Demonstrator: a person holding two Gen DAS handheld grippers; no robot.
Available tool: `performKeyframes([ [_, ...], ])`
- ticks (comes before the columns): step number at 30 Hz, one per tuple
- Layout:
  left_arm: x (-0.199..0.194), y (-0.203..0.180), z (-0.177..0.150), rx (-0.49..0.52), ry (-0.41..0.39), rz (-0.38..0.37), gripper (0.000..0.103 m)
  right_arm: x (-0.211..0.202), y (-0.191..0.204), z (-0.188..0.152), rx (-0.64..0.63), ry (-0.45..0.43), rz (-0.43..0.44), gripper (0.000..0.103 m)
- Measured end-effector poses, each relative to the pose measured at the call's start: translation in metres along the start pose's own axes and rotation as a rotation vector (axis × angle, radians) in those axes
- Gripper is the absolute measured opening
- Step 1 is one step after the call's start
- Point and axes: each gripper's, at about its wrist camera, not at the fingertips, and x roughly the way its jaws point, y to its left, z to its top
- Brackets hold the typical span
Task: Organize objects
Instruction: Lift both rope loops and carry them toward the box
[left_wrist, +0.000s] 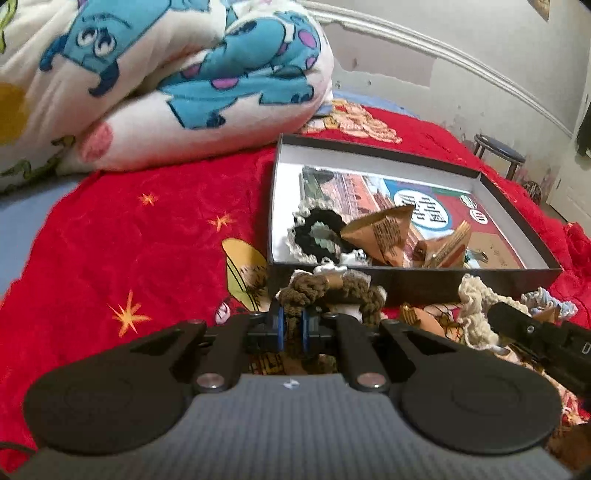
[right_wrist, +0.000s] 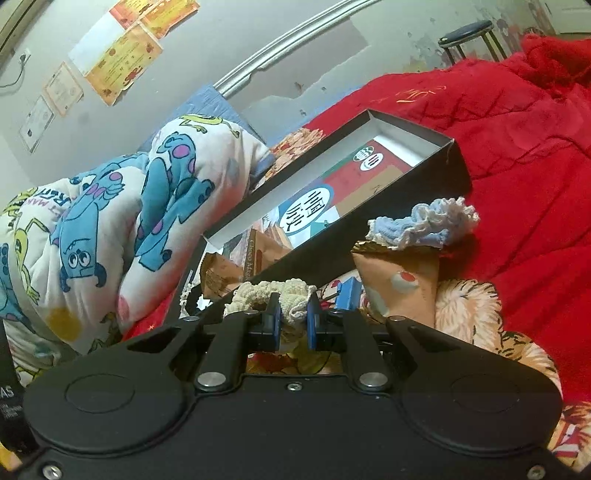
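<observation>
My left gripper (left_wrist: 291, 326) pinches the brown crochet scrunchie (left_wrist: 325, 293) just outside the black box (left_wrist: 417, 286); my right gripper (right_wrist: 292, 321) clamps the cream scrunchie (right_wrist: 275, 291) against the box's near wall, a blue-and-white scrunchie (right_wrist: 424, 223) and cone wrapper (right_wrist: 400, 280) crowding beside it.

box (left_wrist: 413, 284): 1 | crocheted scrunchies (left_wrist: 317, 291): 4 | snack packets (left_wrist: 380, 229): at least 3 | stool (left_wrist: 498, 151): 1

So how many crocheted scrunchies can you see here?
4: brown crocheted scrunchie in the left tongs, cream one in the right tongs, black-and-white one inside the black box, blue-and-white one outside. Others may be hidden.
</observation>
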Motion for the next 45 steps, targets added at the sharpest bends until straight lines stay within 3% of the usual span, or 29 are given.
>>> performKeyframes([
  [18,-0.014,0.004,0.015,-0.052,-0.062,-0.077,0.012,-0.005,0.019,0.002,0.025,-0.011,0.097,0.014],
  [37,-0.030,0.024,0.037,-0.126,-0.276,-0.205,0.013,0.004,0.068,0.021,-0.001,-0.080,0.211,0.014],
  [45,-0.032,0.027,0.044,-0.121,-0.367,-0.183,0.013,0.022,0.081,0.031,0.012,-0.069,0.249,0.014],
])
